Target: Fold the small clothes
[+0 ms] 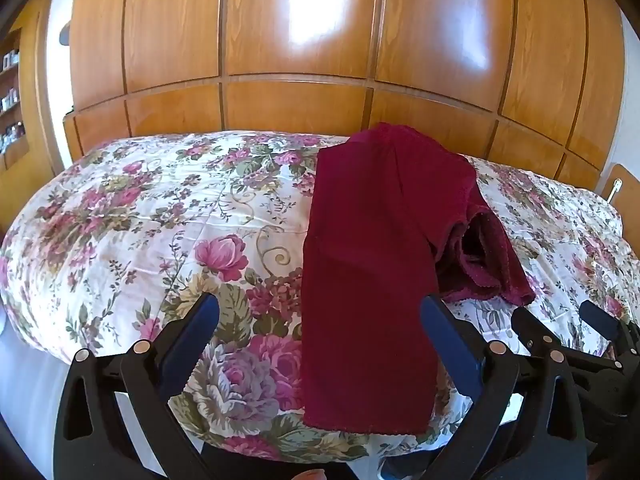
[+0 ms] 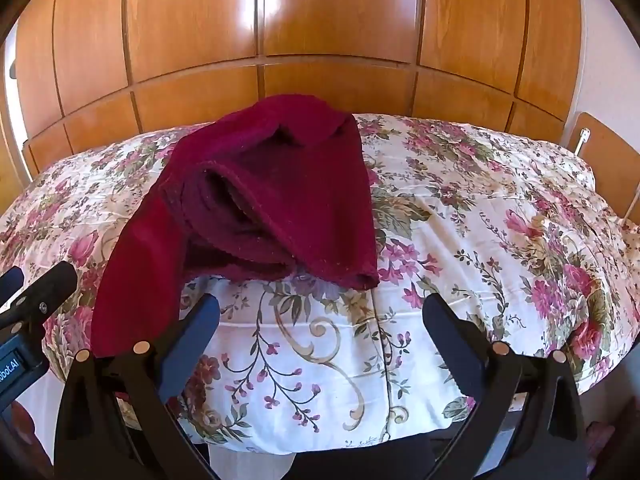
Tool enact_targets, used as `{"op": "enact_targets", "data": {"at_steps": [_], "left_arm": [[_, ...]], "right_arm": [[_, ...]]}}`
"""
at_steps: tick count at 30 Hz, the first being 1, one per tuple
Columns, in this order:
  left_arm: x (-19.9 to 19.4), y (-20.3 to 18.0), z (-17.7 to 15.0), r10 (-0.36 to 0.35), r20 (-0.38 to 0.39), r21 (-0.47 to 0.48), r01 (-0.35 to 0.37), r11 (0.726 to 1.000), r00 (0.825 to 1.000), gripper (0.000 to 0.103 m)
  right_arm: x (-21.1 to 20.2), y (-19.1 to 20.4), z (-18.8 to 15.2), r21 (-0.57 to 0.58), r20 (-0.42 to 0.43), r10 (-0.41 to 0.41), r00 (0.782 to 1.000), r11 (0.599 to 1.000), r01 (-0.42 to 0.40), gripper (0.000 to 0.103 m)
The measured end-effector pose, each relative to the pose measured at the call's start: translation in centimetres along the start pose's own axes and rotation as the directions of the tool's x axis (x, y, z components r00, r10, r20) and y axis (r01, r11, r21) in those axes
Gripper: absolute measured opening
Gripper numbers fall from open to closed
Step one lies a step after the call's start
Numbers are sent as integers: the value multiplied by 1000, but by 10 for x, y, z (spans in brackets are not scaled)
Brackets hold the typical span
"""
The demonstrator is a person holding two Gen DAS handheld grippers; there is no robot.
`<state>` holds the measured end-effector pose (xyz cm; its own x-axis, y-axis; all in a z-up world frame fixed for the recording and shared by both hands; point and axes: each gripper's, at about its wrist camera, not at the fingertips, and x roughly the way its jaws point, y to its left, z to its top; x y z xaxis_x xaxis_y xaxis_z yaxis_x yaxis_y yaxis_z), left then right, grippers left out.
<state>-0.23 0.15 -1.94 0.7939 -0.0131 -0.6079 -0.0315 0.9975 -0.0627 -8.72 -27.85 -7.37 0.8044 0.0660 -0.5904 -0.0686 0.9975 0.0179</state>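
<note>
A dark red knit garment (image 1: 372, 264) lies on the floral bedspread (image 1: 160, 216), one long flat part reaching the near edge, a bunched part with an opening to its right. It also shows in the right wrist view (image 2: 256, 200), at centre left. My left gripper (image 1: 320, 308) is open and empty, hovering at the near end of the flat part, its right finger (image 1: 444, 324) at the cloth's right edge. My right gripper (image 2: 320, 312) is open and empty, just in front of the bunched part, over bare bedspread (image 2: 480, 220).
A wooden panelled wardrobe (image 1: 296, 92) stands behind the bed. A wooden chair back (image 2: 600, 160) is at the far right. Shelves with small bottles (image 1: 10, 96) are at the far left. The right gripper (image 1: 568, 328) shows in the left wrist view.
</note>
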Motion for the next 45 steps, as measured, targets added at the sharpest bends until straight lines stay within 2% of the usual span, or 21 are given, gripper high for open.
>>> {"op": "enact_targets", "data": {"at_steps": [15, 45], "left_arm": [[4, -5, 7, -6, -23, 7, 7, 1000, 1000, 100], [3, -7, 11, -8, -20, 5, 8, 1000, 1000, 100]], "right_arm": [[4, -3, 1, 16, -19, 8, 1000, 1000, -7, 101], [6, -1, -2, 3, -26, 15, 1000, 1000, -14, 101]]}}
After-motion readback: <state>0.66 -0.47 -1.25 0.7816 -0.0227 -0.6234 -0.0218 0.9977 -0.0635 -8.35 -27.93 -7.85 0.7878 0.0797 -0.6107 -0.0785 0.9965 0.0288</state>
